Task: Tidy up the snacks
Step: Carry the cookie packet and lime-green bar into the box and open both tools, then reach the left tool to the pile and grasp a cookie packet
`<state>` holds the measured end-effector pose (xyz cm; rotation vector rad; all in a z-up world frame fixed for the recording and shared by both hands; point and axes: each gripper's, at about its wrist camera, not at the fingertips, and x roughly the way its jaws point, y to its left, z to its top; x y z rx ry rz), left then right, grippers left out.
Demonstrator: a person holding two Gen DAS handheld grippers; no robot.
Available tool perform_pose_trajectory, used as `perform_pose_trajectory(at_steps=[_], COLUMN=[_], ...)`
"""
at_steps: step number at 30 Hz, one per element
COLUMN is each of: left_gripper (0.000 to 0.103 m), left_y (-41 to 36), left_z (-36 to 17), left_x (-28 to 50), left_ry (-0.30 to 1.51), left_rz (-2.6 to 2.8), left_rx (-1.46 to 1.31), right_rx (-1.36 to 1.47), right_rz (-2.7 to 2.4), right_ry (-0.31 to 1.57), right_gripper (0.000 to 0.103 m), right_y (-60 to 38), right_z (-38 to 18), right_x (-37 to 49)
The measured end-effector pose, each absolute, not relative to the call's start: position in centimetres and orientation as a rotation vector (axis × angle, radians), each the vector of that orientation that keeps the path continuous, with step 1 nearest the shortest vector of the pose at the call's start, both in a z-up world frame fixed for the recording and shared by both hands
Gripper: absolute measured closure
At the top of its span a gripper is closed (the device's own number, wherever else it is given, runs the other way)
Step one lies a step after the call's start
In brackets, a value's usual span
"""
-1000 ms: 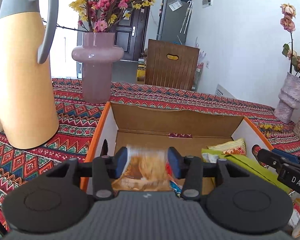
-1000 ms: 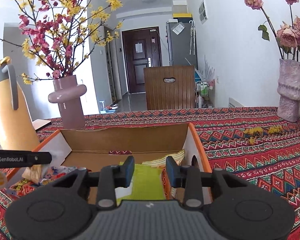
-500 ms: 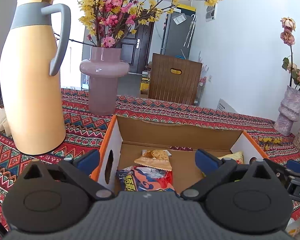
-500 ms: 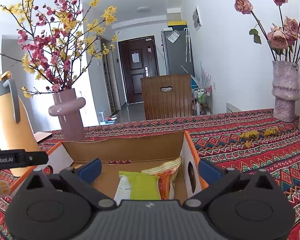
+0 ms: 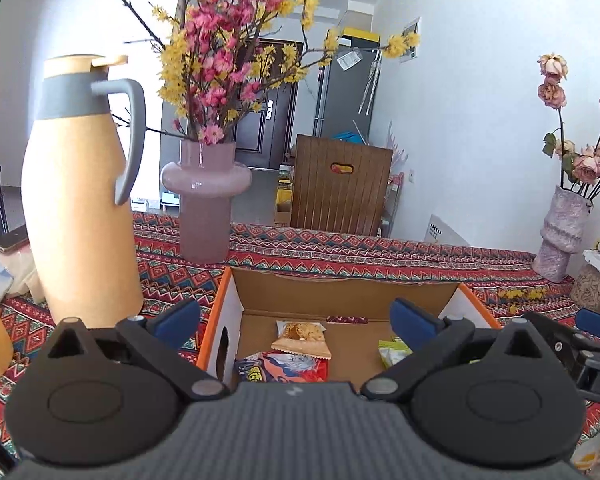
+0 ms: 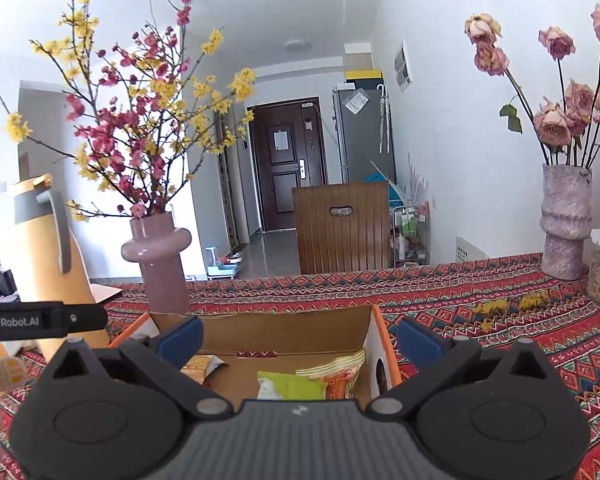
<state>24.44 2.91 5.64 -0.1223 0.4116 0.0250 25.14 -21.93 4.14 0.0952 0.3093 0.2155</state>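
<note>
An open cardboard box [image 5: 340,294] with orange edges [image 6: 260,330] sits on the patterned tablecloth and holds several snack packets. In the left wrist view a tan snack packet [image 5: 302,338] and a red-blue packet [image 5: 288,368] lie at its left. In the right wrist view a green packet [image 6: 296,388] and an orange-yellow packet [image 6: 338,374] lie at its right. My left gripper [image 5: 296,318] hangs open above the box's near left side, nothing between its blue pads. My right gripper [image 6: 300,336] is open over the near right side, also empty.
A tall tan thermos jug [image 5: 80,216] stands left of the box, a pink vase of blossoms [image 5: 206,204] behind it. A stone vase of roses [image 6: 566,220] stands far right on the cloth [image 6: 480,320]. A wooden chair back [image 5: 340,188] rises beyond the table.
Both grippers opened wide, letting go of the tan packet and the green packet, which now lie in the box. Both have risen and drawn back from the box.
</note>
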Motion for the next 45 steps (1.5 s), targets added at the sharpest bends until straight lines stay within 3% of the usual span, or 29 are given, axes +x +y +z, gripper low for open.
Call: perform_pose_trajectory(at_steps=[16,45], left_gripper=[0.0,0.0], left_y=[3.2,1.6], left_z=[5.6,-3.4], left_x=[15.8,5.1], left_ry=[0.45,0.698], left_rz=[0.016,-0.12], left_rx=[-0.115,0.004], right_rx=[0.09,0.074], right_rz=[0.257,0.234], right_ry=[0.357,0.539], right_gripper=[0.0,0.0], right_y=[-22.7,-25.5], right_z=[3.9,-2.5], right_x=[15.9,6.7])
